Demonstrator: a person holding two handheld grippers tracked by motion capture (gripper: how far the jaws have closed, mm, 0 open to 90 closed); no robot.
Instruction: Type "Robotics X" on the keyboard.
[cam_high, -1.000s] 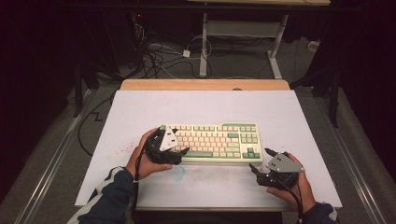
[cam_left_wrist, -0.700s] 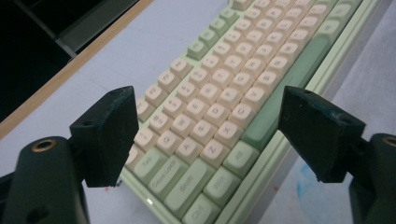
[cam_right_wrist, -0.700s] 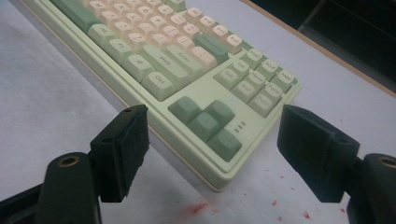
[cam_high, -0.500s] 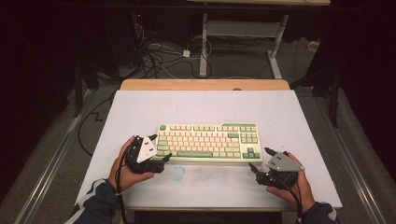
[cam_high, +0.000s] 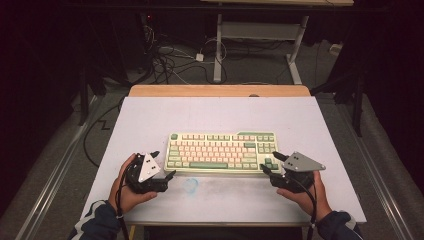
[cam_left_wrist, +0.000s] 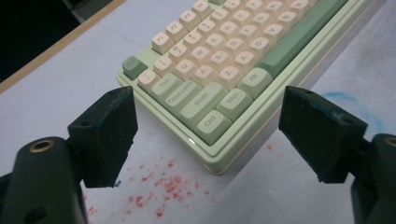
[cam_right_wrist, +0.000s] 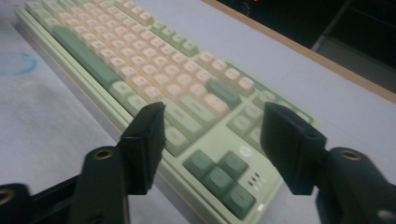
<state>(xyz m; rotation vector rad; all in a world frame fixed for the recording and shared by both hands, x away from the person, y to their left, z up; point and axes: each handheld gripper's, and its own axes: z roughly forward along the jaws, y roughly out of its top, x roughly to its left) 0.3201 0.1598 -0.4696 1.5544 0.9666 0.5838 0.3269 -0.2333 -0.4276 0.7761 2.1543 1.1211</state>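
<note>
Keyboard (cam_high: 221, 152), pale green case with cream and darker green caps, lies square across the middle of my white table (cam_high: 320, 125). High view: my left gripper (cam_high: 162, 165) sits off its near left corner, my right gripper (cam_high: 270, 162) at its near right corner, a hand behind each. Left gripper view adds detail: blocky matte black jaws spread wide, nothing between the pads, the Ctrl corner of the case just ahead, red specks (cam_left_wrist: 163, 184) scattered on the table below. Right gripper view: jaws have just been closing, yet stand apart, straddling the arrow-key corner without pressing it. A faint blue ring (cam_high: 190, 185) marks the table near the front edge.
</note>
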